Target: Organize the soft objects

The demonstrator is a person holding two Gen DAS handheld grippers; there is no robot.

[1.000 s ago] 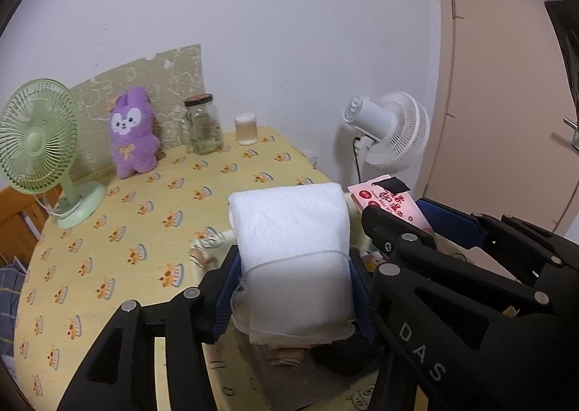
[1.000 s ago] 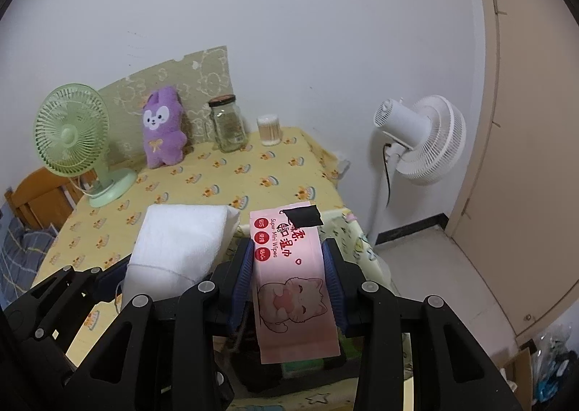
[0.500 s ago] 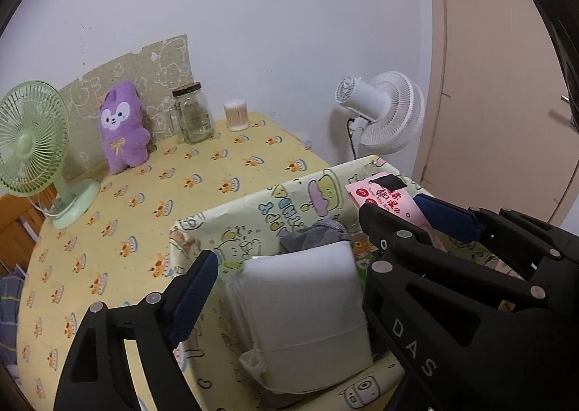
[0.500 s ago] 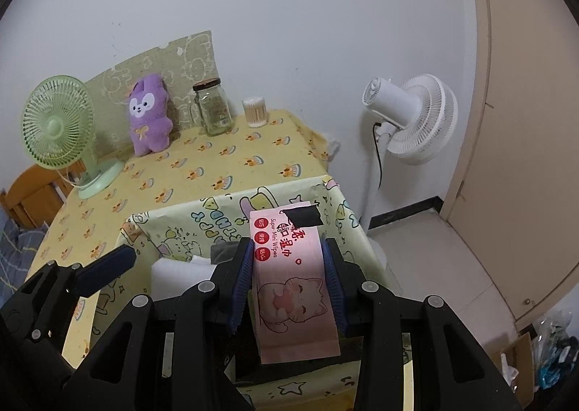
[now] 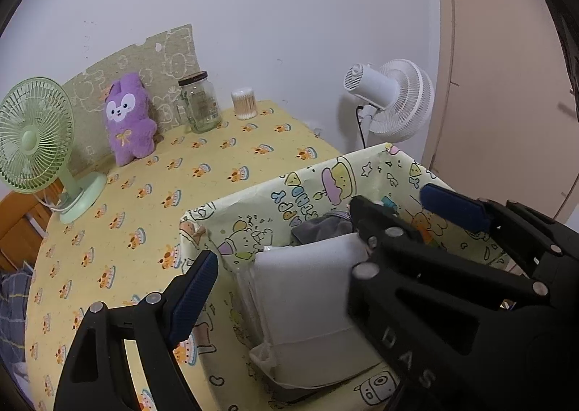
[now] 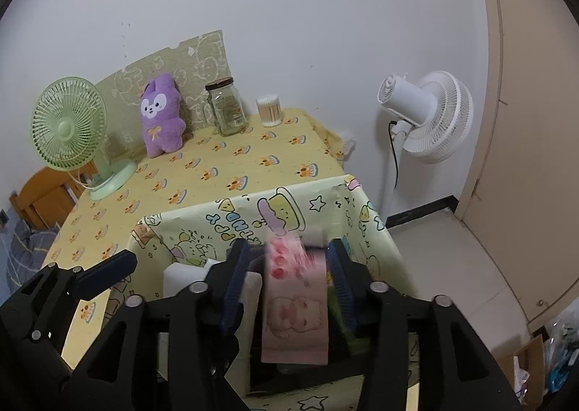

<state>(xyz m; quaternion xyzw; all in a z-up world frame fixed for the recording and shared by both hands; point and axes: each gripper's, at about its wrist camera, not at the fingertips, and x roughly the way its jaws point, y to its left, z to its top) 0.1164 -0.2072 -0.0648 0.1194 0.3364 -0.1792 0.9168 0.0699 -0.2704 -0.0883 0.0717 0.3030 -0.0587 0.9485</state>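
One white towel [image 5: 307, 288] and one pink wipes pack [image 6: 295, 298] are seen inside the single cartoon-printed storage box [image 5: 253, 201] at the worktop's [image 5: 152, 193] near edge. The left gripper [image 5: 289, 259] is spread wide, clear of the towel; the right gripper's [image 6: 289, 280] jaws are opening, the blurred pack loose between them. At ten o'clock — two fans, one green [image 5: 32, 135], one white [image 5: 394, 99]. "DAS" is read on one gripper finger.

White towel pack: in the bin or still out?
In. The white towel pack stands inside the printed storage bin, below its rim; the left gripper is open around it.
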